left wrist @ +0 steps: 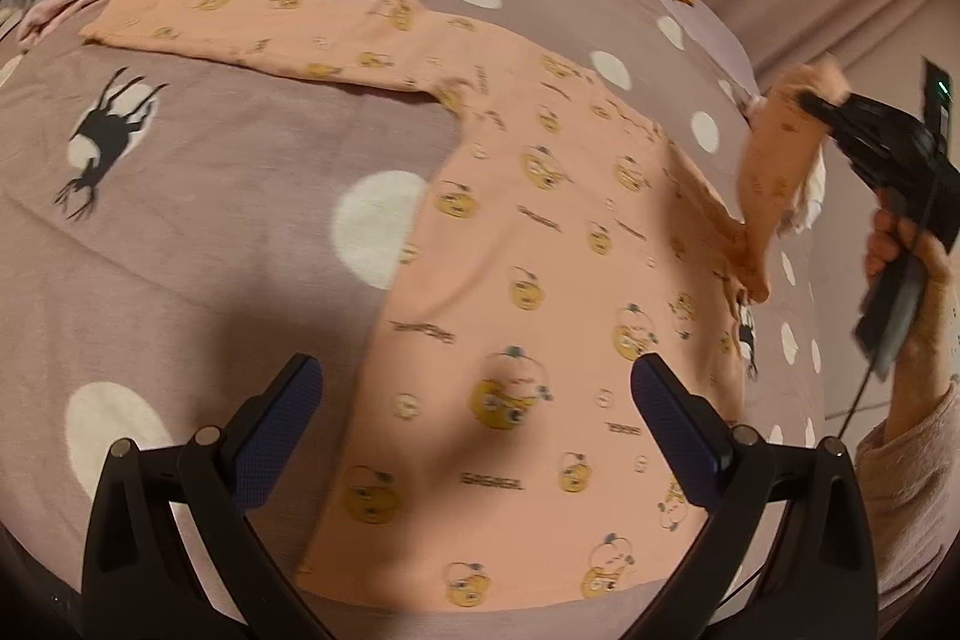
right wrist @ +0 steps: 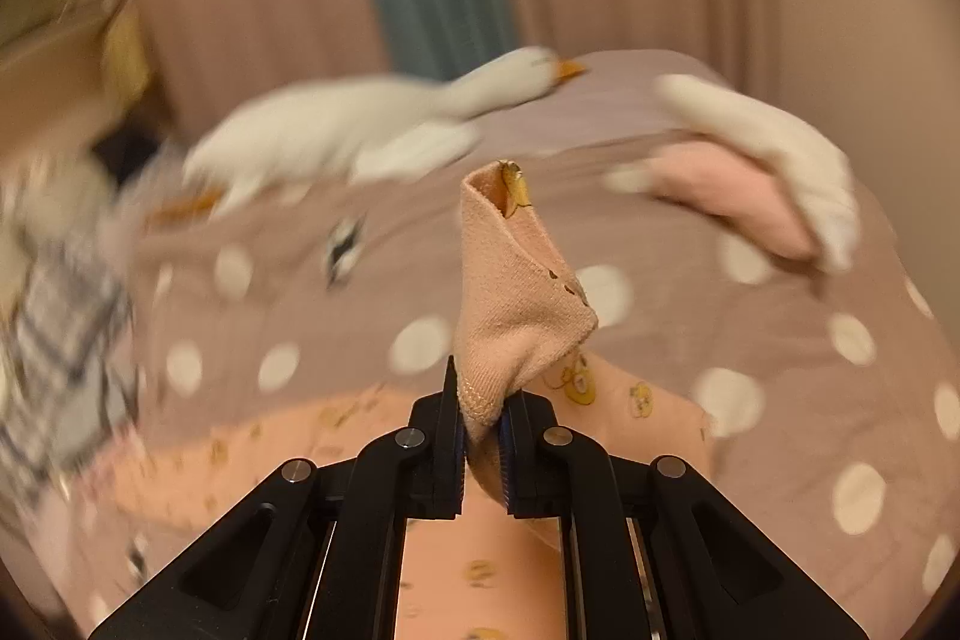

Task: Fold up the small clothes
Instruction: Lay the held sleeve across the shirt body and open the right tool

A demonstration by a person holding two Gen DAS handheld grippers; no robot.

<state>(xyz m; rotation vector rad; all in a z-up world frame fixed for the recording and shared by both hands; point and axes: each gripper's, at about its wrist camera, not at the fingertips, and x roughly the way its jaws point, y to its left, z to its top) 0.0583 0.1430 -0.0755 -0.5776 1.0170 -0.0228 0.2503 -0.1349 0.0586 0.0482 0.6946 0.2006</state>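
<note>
Blue-padded fingers [left wrist: 273, 436] of the left gripper [left wrist: 474, 436] stand wide apart at six o'clock, holding nothing, straddling the hem of the peach shirt [left wrist: 540, 250]. Its body lies flat on the dotted bedspread [left wrist: 198, 220], long axis running from six toward eleven o'clock, the far sleeve [left wrist: 252, 25] stretched out at ten. At three o'clock the right gripper [left wrist: 810, 102] is clamped on the near sleeve's cuff [right wrist: 516, 292], lifted clear of the bed. Folding that sleeve means carrying it toward nine, across the body; the right hand [left wrist: 918, 274] is nearer.
</note>
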